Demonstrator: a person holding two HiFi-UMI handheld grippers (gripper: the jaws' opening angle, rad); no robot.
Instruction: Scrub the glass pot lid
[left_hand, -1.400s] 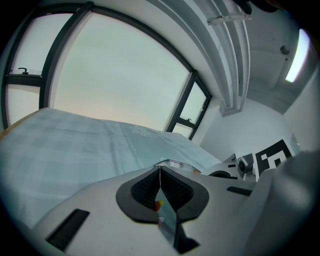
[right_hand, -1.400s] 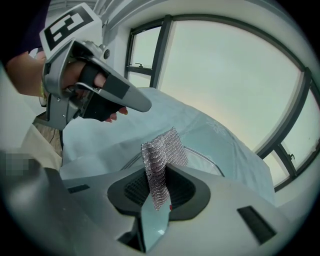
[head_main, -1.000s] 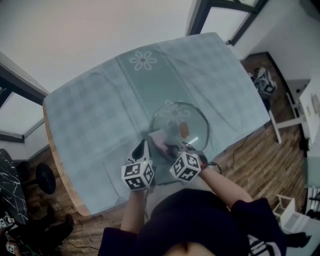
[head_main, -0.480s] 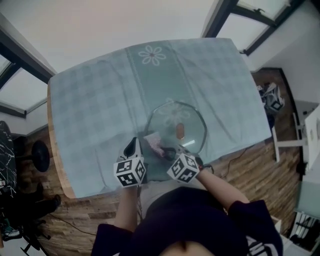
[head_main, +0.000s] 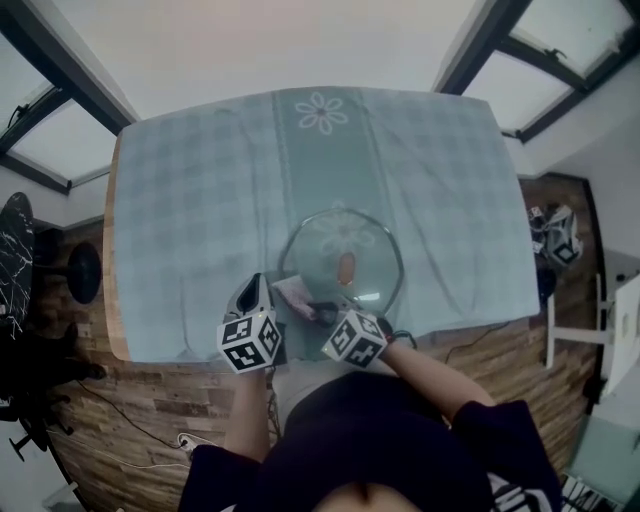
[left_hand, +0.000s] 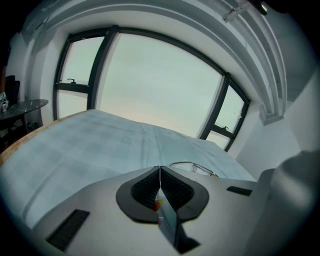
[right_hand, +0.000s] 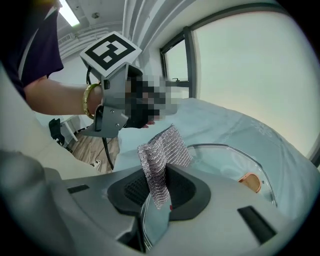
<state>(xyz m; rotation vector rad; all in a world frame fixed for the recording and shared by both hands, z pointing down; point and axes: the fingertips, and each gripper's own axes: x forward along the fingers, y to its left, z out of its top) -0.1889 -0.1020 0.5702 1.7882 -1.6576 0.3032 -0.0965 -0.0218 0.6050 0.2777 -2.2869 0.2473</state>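
Silver mesh scrubber (right_hand: 160, 155) pinched tight in shut jaws of right gripper (right_hand: 159, 176), loose end flopping up and out toward near rim of glass pot lid (right_hand: 225, 164). Left gripper (left_hand: 160, 175) fully closed, empty, pads pressed together on nothing; parked just left of lid over checked tablecloth (head_main: 200, 200). Lid flat on cloth, near-centre of table (head_main: 112, 300), brown knob (head_main: 346, 267) up, near rim close to near table edge. Mesh at lid's near-left rim in head view; contact with glass not clear.

Step in hand, as judged: getting mesh onto glass and rubbing.

- Lower right gripper until mesh folds flat on glass; keep hard jaw tips off surface to avoid scratch or skid.
- Keep clamp firm: only a small bite of mesh held, likely to pull free under drag.
- Work short strokes or small circles from near-left toward far-right, going round knob, not over it.
- Expect sliding or spinning of lid on smooth cloth, with nothing pinning it.
- Brace with left gripper: press closed tips on left rim or against knob, or open and clamp rim.
- Go light on strokes toward near side; little margin before table edge.
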